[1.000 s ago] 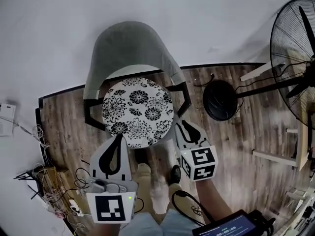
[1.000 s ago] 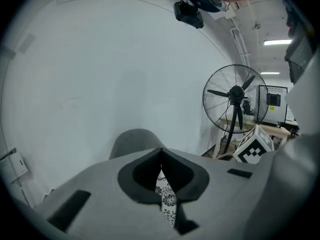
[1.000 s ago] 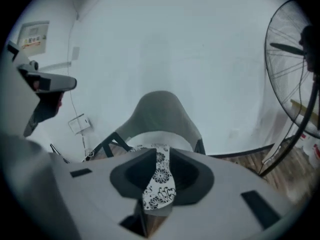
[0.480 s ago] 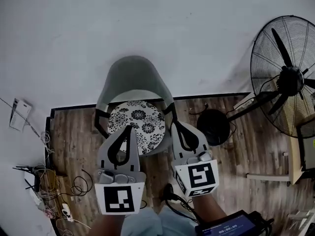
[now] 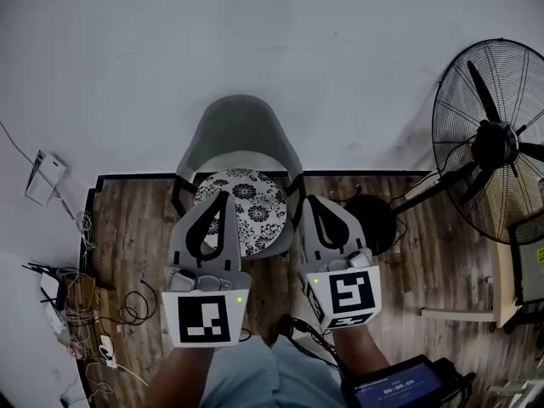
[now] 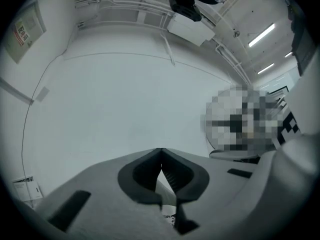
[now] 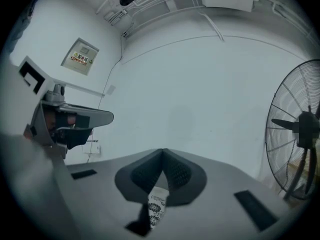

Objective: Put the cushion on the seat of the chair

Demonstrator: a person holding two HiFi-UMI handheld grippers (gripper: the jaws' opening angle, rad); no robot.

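Claws shut, empty: left gripper (image 5: 223, 195), right gripper (image 5: 311, 201), level, near side of grey shell-backed chair (image 5: 242, 130). Round black-and-white floral fabric cushion (image 5: 253, 206) flat on seat. Looks placed; next, just back off clear.

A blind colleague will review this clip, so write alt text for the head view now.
A round black-and-white floral cushion lies on the seat of a grey chair against a white wall. Nearer the camera, the left gripper and right gripper are held side by side, both shut and empty. A pedestal fan stands at right on the wood floor.
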